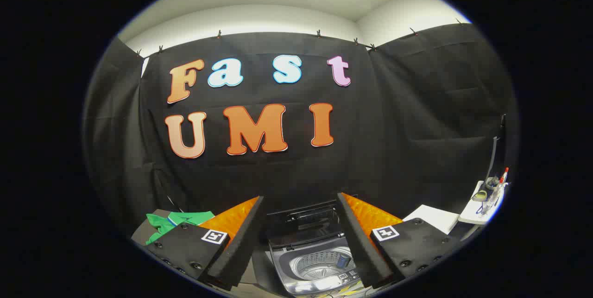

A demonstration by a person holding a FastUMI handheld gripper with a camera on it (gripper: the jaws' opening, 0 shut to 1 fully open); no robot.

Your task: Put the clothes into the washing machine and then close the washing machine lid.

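A: What is the hand-held gripper [301, 237] doing?

B: It is released, its two fingers [241, 242] spread wide and grasping nothing (orange on the outer faces, black foam on the inner ones).

A: And the washing machine?

B: The washing machine [315, 261] sits low between the fingers, just ahead of them. Its lid [303, 219] is raised and stands at the back of the machine, so the perforated drum [322, 264] lies open to view. A control strip runs along the machine's right side, partly hidden by the right finger.

A: Where are the clothes?

B: A green garment [173, 224] lies to the left of the washing machine, beyond the left finger, on a dark surface; it is well apart from the drum.

A: Anything on the other side?

B: To the right of the machine stands a white worktop [433, 218], and farther right a small white shelf [482, 205] carries a few bottles (too small to tell more).
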